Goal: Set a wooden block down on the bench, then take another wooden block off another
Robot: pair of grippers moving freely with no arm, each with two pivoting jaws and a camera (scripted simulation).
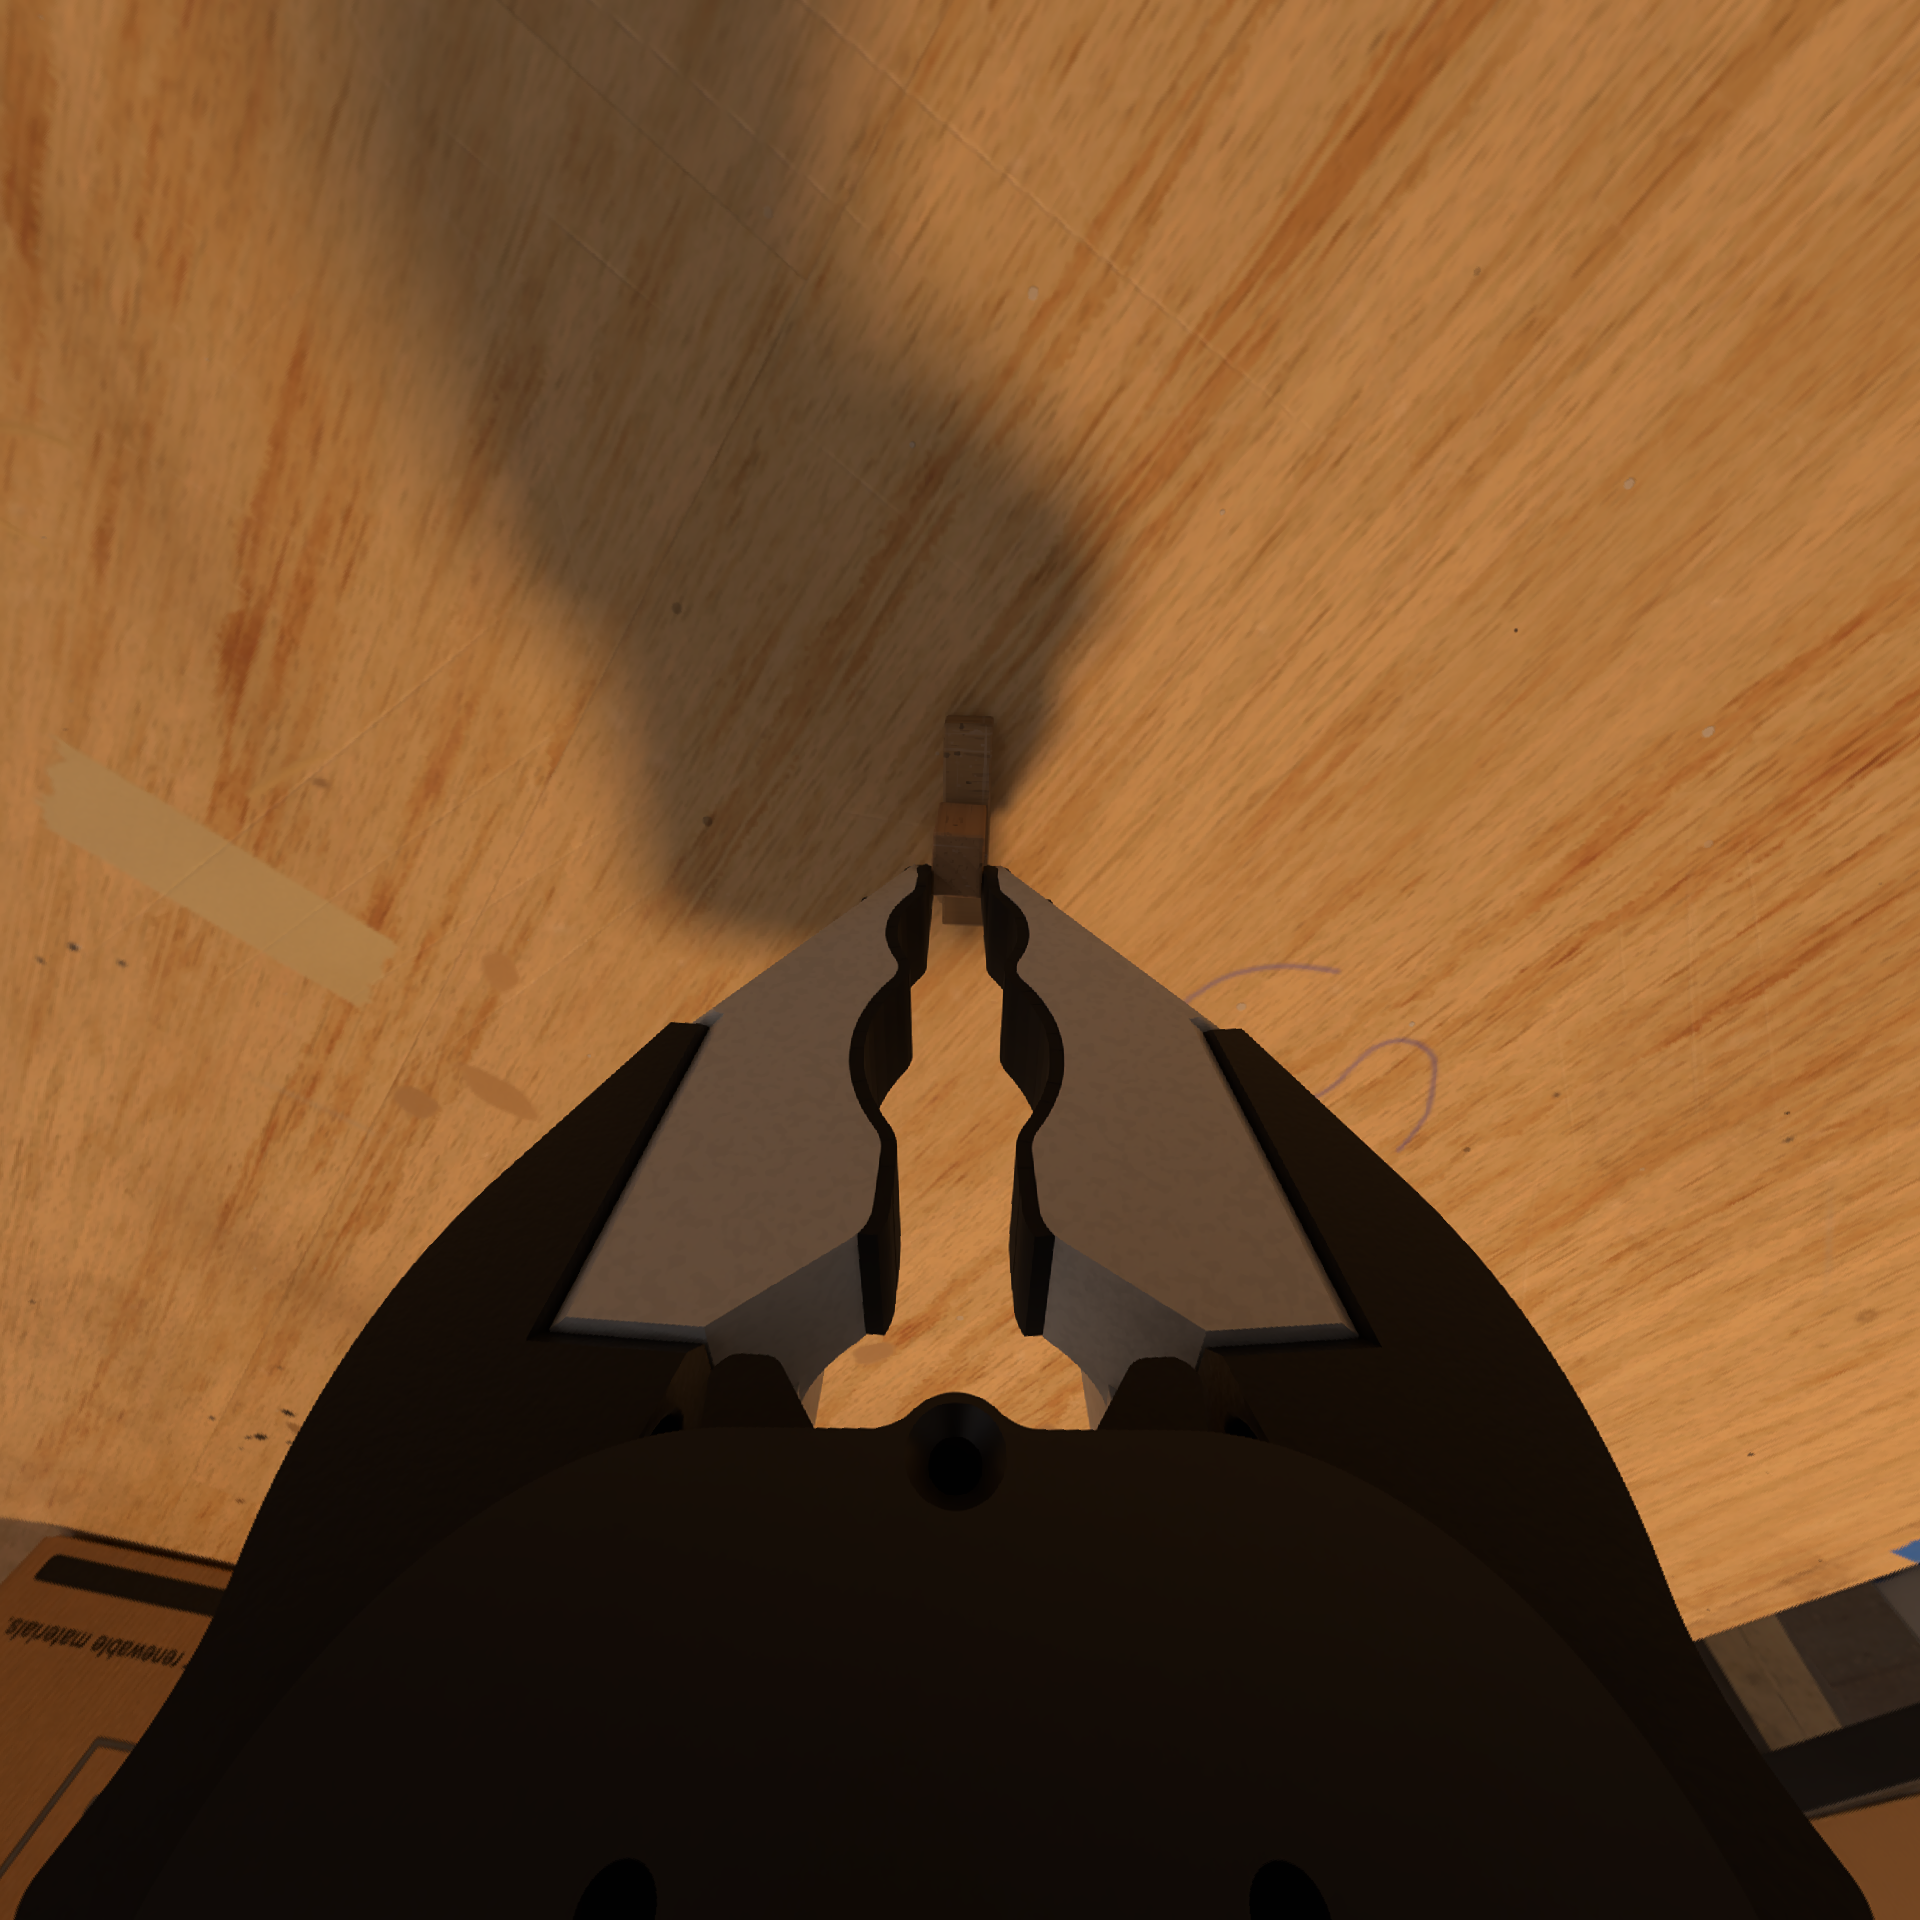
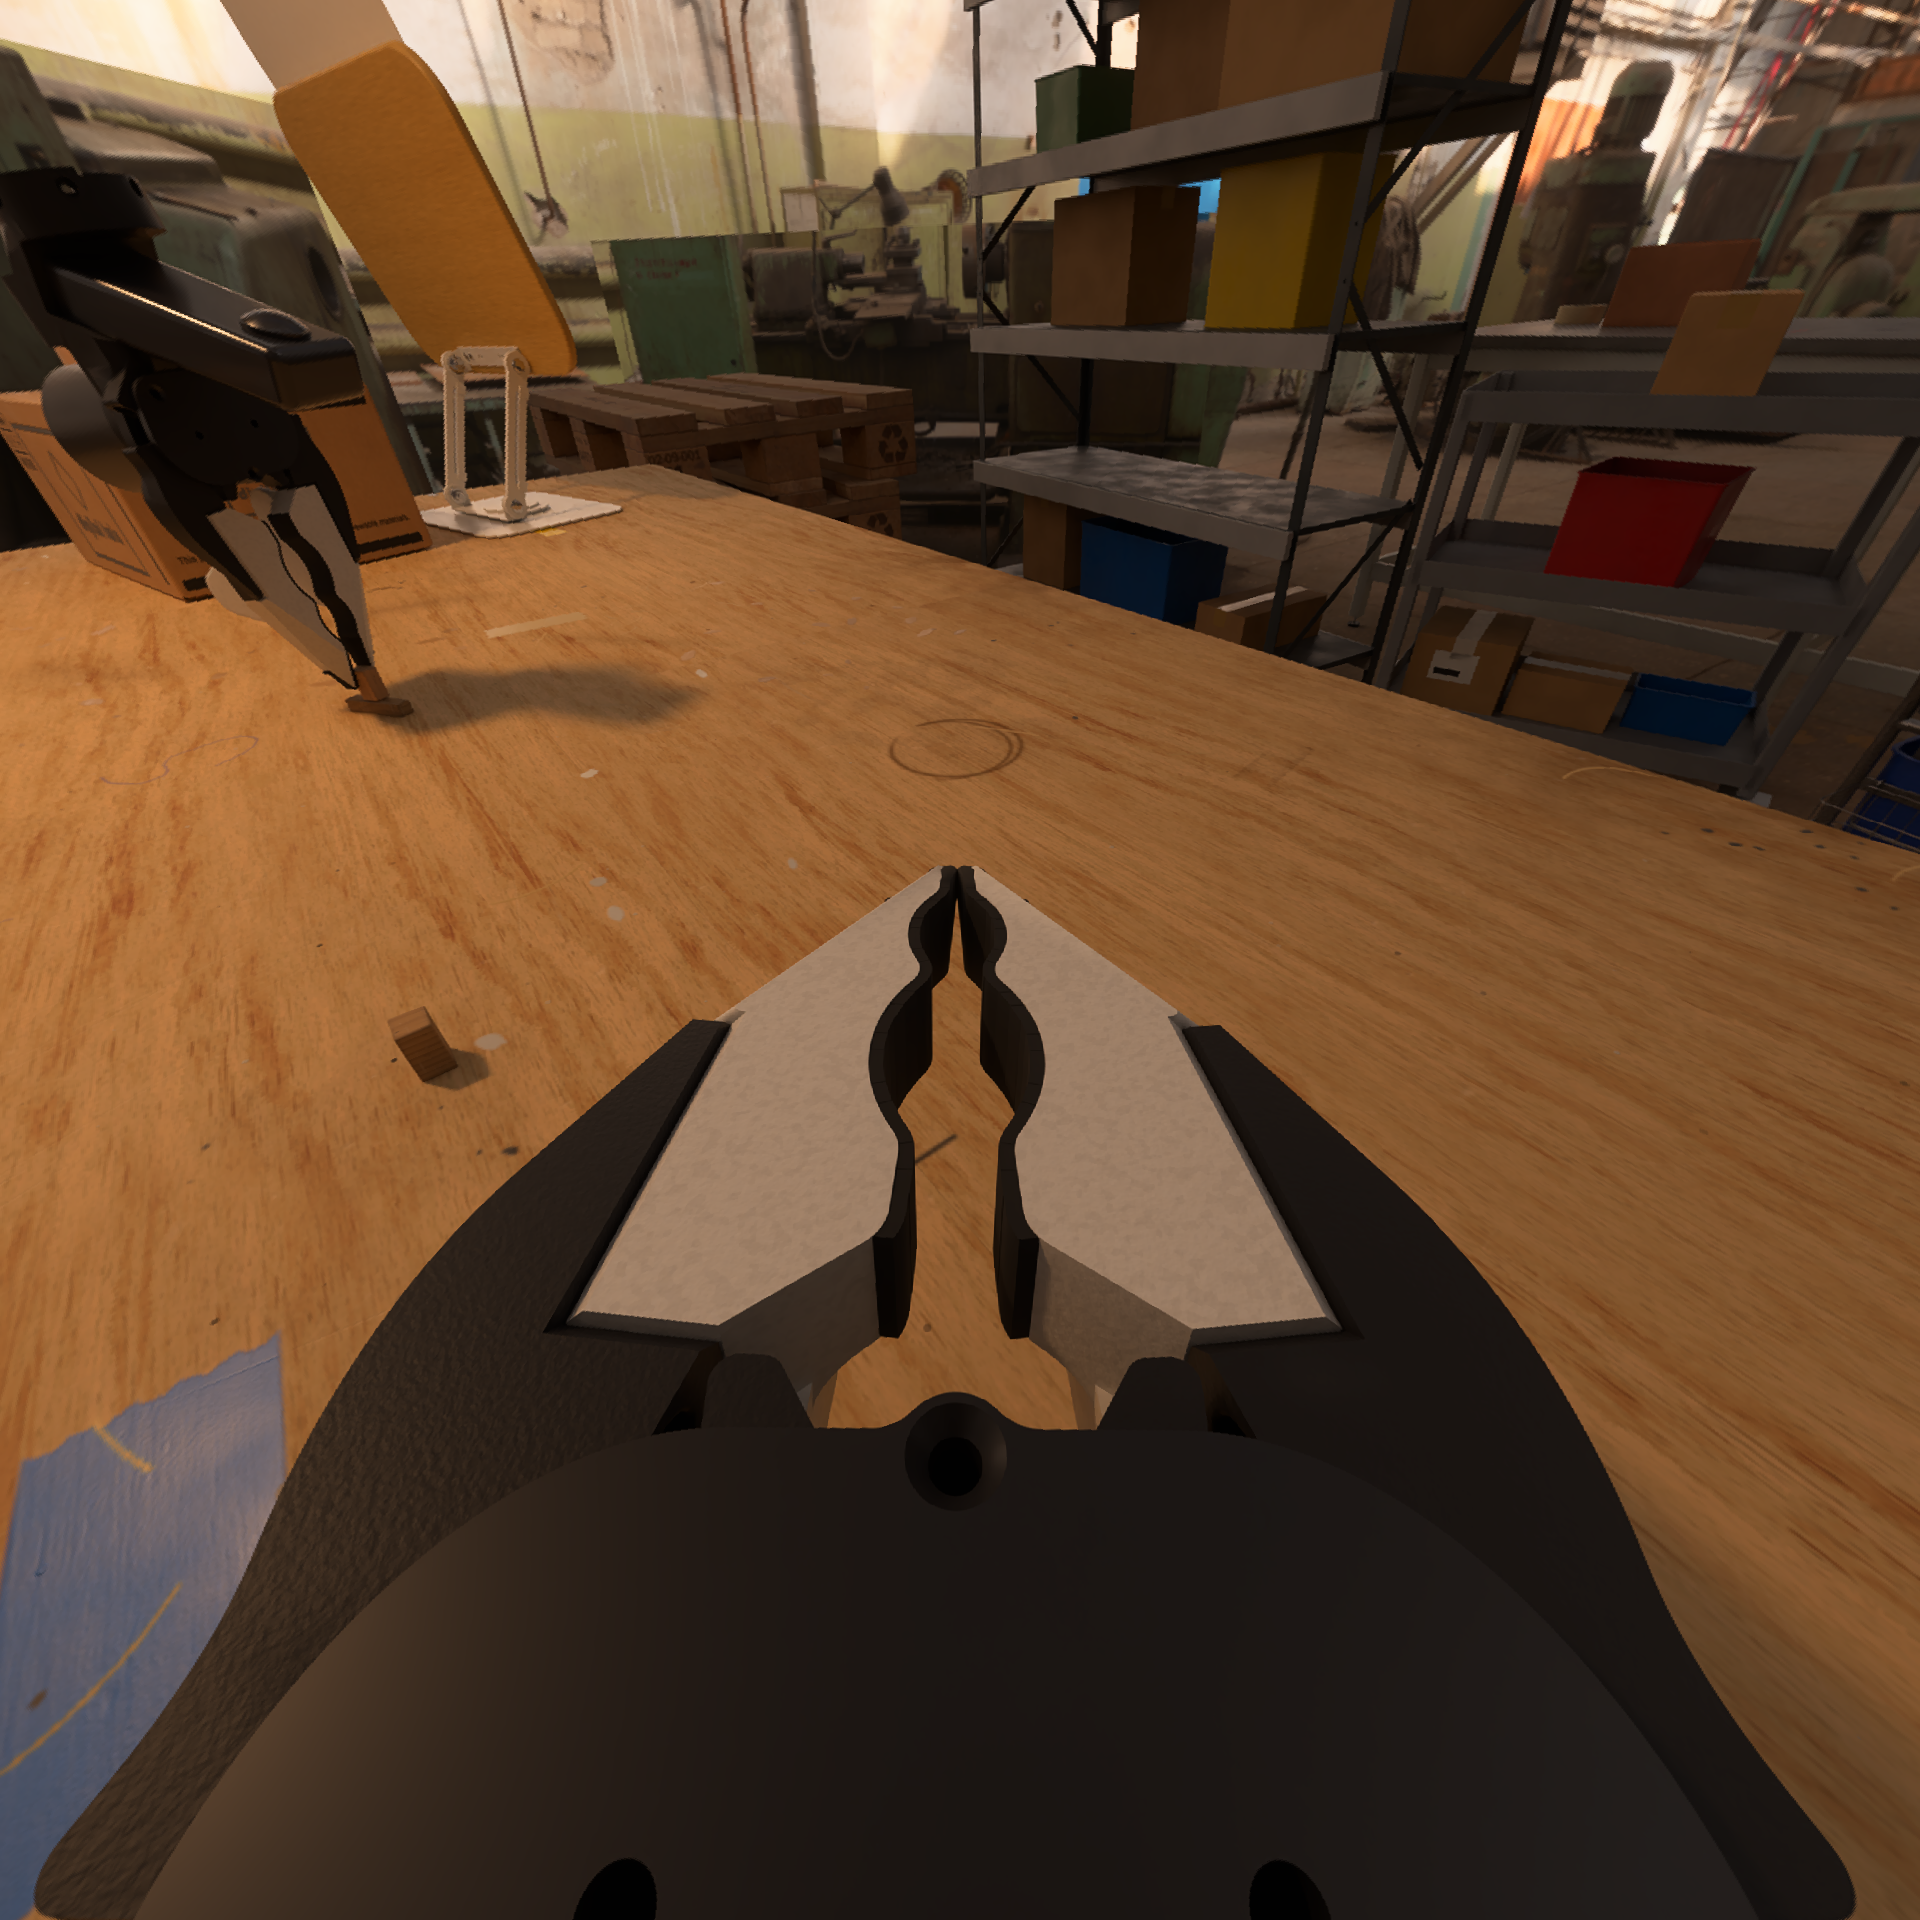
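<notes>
Standing by the worktop (image 2: 1299,935), I judged the second step to be in hand: a lone wooden block (image 2: 423,1043) already lay on the bare boards at the near left, well apart from everything else. Far off to the left, the left tongs (image 1: 957,871) pointed steeply down at the wood, their tips clamped on a small upright block (image 1: 961,836) that stood on a flat block (image 2: 380,705) resting on the worktop. From the left tongs' own camera the lower piece showed as a pale strip just beyond the tips, inside the tongs' dark shadow (image 1: 727,520). Whether the upright block had parted from the flat one I could not tell. Behind the left tongs sat a cardboard box (image 2: 114,520) and a white stand (image 2: 488,447). Nearer, in the middle, the right tongs (image 2: 957,875) hovered above the wood with their tips pressed together and nothing between them. Shelving (image 2: 1351,312) stood beyond the far right edge. The next move, I reckoned, called for a straight, gentle lift so the lower block stayed put.
</notes>
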